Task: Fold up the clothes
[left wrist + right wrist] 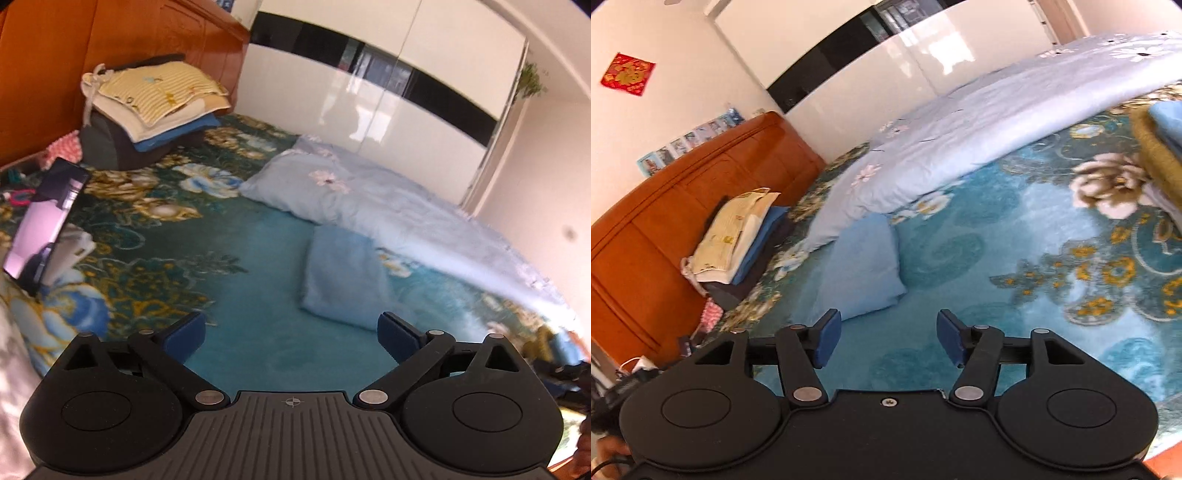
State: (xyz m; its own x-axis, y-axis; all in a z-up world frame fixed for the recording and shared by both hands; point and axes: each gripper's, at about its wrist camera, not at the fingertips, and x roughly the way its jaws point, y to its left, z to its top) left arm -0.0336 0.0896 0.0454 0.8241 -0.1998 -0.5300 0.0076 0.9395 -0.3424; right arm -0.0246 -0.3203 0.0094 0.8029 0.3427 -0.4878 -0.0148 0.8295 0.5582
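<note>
Folded blue cloth [341,275]: lies flat on the teal part of the bedspread, just beside the edge of the pale quilt; seen ahead of both grippers, touched by neither.
Writing: no legible text is found; gold characters on the red wall decoration [627,75] are too blurred to be read; a row of photos [690,142] above the headboard is too small to be made out.
Left gripper [291,334]: held above the bedspread, tilted downward; jaws are spread wide with nothing between the blue pads.
Right gripper [882,338]: held above the bedspread, tilted downward; jaws are parted less widely, nothing is gripped.
Hand [609,450]: only a small part is seen at the lower left edge of the right wrist view, beside a cable.
Stack of folded clothes [155,99]: piled against the headboard, a yellow striped garment on top, blue and dark pieces beneath.
Pale blue quilt [388,199]: printed with flowers, laid along the far side of the bed.
Bedspread [155,229]: teal, with blue and gold flowers.
Phone [44,221]: propped upright at the left, screen lit.
Headboard [657,221]: orange-brown wood.
Wardrobe [369,74]: glossy white doors with a black band, beyond the bed.
</note>
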